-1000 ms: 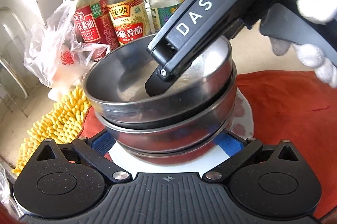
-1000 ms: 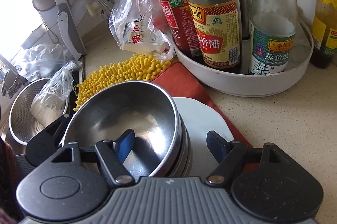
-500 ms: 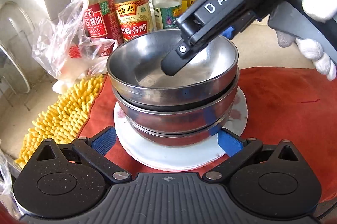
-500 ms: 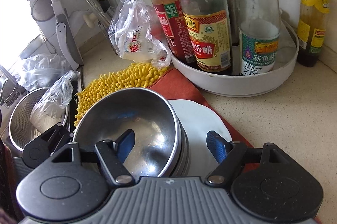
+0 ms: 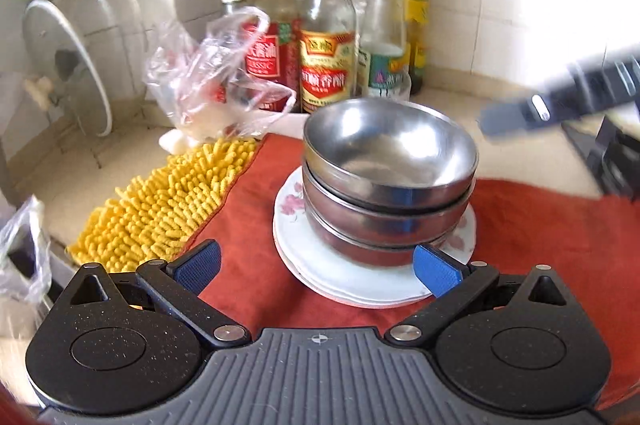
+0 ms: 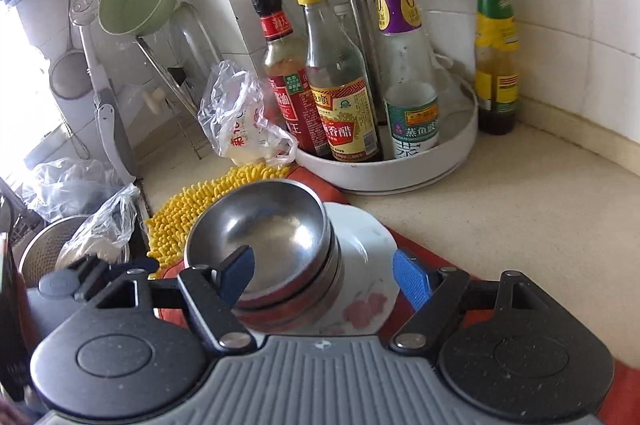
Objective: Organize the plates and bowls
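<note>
Three nested steel bowls (image 5: 390, 181) stand on a stack of white floral plates (image 5: 348, 285) on a red cloth (image 5: 560, 233). My left gripper (image 5: 318, 267) is open and empty, in front of the plates. My right gripper (image 6: 326, 275) is open and empty, held above the near side of the bowls (image 6: 260, 229) and plates (image 6: 360, 249). In the left wrist view its blurred finger (image 5: 520, 113) shows to the right of the bowls, clear of them.
A white turntable rack (image 6: 400, 165) with several sauce bottles stands behind the bowls. A yellow chenille mat (image 5: 168, 205) and a plastic bag (image 5: 212, 81) lie to the left. A steel strainer (image 6: 52, 249) sits in the sink at left. A lone bottle (image 6: 496, 45) stands by the tiled wall.
My right gripper has lifted out of the top bowl and pulled back to the right. My left gripper has backed away from the plate stack. The bowls stay stacked.
</note>
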